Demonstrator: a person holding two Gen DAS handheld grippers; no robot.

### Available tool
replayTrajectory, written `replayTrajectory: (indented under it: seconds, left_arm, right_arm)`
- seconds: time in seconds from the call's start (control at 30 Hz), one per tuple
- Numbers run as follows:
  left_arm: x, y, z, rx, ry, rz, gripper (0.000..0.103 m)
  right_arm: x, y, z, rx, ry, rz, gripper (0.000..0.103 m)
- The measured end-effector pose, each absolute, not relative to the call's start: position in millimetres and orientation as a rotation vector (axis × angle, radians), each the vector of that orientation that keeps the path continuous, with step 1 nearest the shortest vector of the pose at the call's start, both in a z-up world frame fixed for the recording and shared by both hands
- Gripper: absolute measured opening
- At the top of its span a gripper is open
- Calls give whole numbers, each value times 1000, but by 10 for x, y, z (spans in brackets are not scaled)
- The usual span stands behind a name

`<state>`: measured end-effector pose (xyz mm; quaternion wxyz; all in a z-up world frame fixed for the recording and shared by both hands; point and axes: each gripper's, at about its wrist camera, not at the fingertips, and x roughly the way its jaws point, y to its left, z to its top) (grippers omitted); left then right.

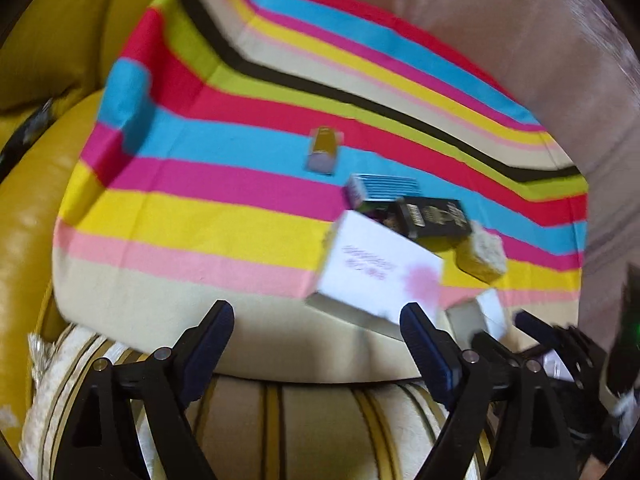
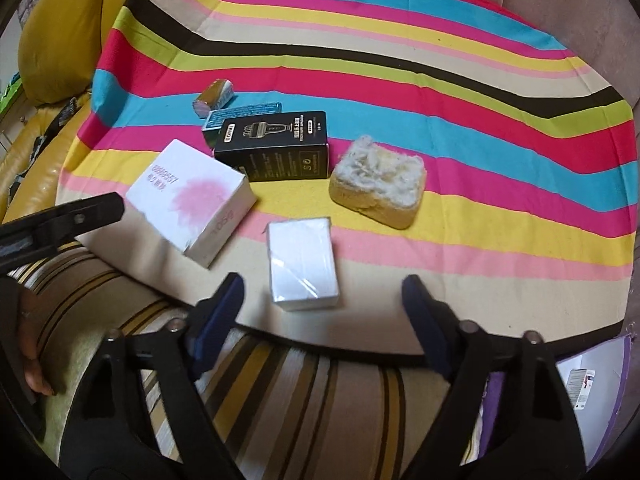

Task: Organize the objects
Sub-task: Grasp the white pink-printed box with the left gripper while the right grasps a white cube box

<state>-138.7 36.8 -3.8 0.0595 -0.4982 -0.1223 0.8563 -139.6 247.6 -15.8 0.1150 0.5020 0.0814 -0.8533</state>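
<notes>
We see a striped cloth [image 2: 440,92] in many colours, spread over a low round surface. Around it there is a yellow sofa [image 2: 60,28] on the far left and a dull pink fabric [image 2: 580,12] behind and to the right. Under both grippers lies a cushion [image 2: 320,392] with beige and brown stripes.

In the right wrist view, the right gripper [image 2: 322,292] has its fingers wide apart and they hold nothing. A small white pack [image 2: 302,266], wrapped in clear film, lies flat on the cloth just ahead of the fingers, a little nearer to the left one; the pads do not touch it. Ahead and to the left of the left finger a white box [image 2: 192,196] with a pink blot lies tilted. Further ahead stands a black box [image 2: 276,146], and behind it a blue box [image 2: 240,114] and a small roll [image 2: 214,96]. To the right of the black box, ahead of the right finger, sits a yellow sponge [image 2: 378,184] with a torn white top.

In the left wrist view, which is blurred, the left gripper [image 1: 320,320] is also wide open and empty. The white box [image 1: 376,268] lies just ahead of its right finger, very close, but we cannot tell if it touches. The other things lie beyond it. At the lower right edge we see the black fingers of the other gripper.
</notes>
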Motion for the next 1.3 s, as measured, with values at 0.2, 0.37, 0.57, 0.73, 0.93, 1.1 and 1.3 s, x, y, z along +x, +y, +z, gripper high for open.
replayTrajectory:
  seconds: [0.2,0.37,0.57,0.73,0.93,1.1,1.3]
  left_arm:
    - [-1396,655,28,-1468,-159,2566,86]
    - [-1459,816,36,-1454,-53,2568,89]
    - [-1584,1025,-107,-1499,60,2539,96]
    - [-1698,1031,-240,-1564,67,2517,99]
    - [-1739,996,-358,-1588,24,2488,94]
    - [-1675,1027,-321,-1535,47,2494,93]
    - [-1518,1047,-164,-1469,74,2548,93]
  right_arm:
    - [-1453,2449,-246,1492,255,-2485,42]
    - [-1425,2556,-233,1480,215,-2561,40]
    - [-1394,2701,-244,1472,151,-2627,40]
    - [-1469,2731,-330,1501,140,-2608,38]
    - [-1528,2751,-400,1521,109,-2585,37]
    - [-1524,2757,-404,1516,92,-2583,37]
    - [-1454,2753,-344,1484,90,-2601,37]
